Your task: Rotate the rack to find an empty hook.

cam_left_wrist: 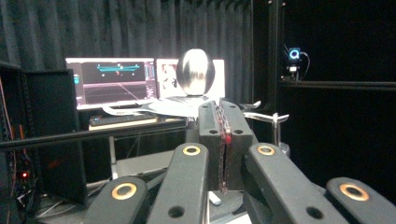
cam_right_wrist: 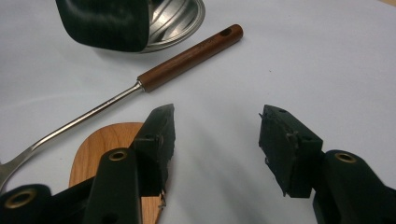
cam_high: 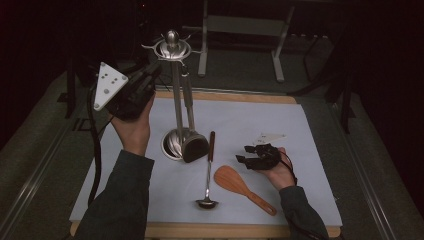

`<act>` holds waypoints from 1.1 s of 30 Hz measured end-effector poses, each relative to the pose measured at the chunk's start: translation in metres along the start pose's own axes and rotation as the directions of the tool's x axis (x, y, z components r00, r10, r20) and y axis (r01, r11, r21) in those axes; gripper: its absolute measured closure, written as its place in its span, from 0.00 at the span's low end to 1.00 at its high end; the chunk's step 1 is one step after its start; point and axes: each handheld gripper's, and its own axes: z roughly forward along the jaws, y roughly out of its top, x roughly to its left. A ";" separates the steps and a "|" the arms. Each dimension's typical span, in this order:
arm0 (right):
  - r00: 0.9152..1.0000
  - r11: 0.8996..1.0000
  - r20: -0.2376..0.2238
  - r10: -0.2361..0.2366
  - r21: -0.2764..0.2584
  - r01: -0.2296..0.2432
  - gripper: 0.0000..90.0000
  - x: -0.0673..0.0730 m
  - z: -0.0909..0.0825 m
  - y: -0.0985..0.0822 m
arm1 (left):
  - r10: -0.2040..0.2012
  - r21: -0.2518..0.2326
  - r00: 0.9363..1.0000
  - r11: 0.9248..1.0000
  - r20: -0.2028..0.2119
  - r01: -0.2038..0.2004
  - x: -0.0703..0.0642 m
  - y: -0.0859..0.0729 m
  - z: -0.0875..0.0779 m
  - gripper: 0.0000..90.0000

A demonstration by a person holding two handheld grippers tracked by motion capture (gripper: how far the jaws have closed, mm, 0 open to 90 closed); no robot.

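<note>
Wooden spatula (cam_high: 243,187) is lying flat on the tabletop (cam_high: 310,130), just beside the ladle (cam_high: 208,172). Right gripper (cam_high: 250,154) is hovering low right by its blade, fingers (cam_right_wrist: 161,133) spread wide, nothing between them. Left gripper (cam_left_wrist: 223,140) is raised beside the top of the utensil stand (cam_high: 172,47), fingers pressed closed, holding nothing.

spatula (cam_right_wrist: 100,154): blade part-hidden by fingers | ladle (cam_right_wrist: 70,121): bowl cut off
</note>
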 end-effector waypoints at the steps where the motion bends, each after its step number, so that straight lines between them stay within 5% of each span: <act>1: 1.000 1.000 0.000 0.000 0.000 0.000 0.51 0.000 0.000 0.000 | 0.000 0.000 1.000 1.000 0.000 0.000 0.000 0.000 0.000 0.99; 9: 1.000 1.000 -0.021 -0.006 -0.004 0.006 0.50 0.002 0.004 -0.003 | 0.025 0.014 0.999 1.000 -0.048 -0.024 -0.002 -0.001 0.002 1.00; 22: 1.000 1.000 -0.021 0.003 -0.005 -0.003 0.51 0.000 0.003 -0.007 | -0.034 0.022 0.994 0.999 -0.099 0.036 0.018 0.002 0.009 1.00; 33: 1.000 1.000 -0.024 0.001 -0.006 -0.001 0.51 -0.002 0.003 -0.009 | -0.013 0.059 0.993 0.998 -0.119 0.020 0.026 0.009 0.021 1.00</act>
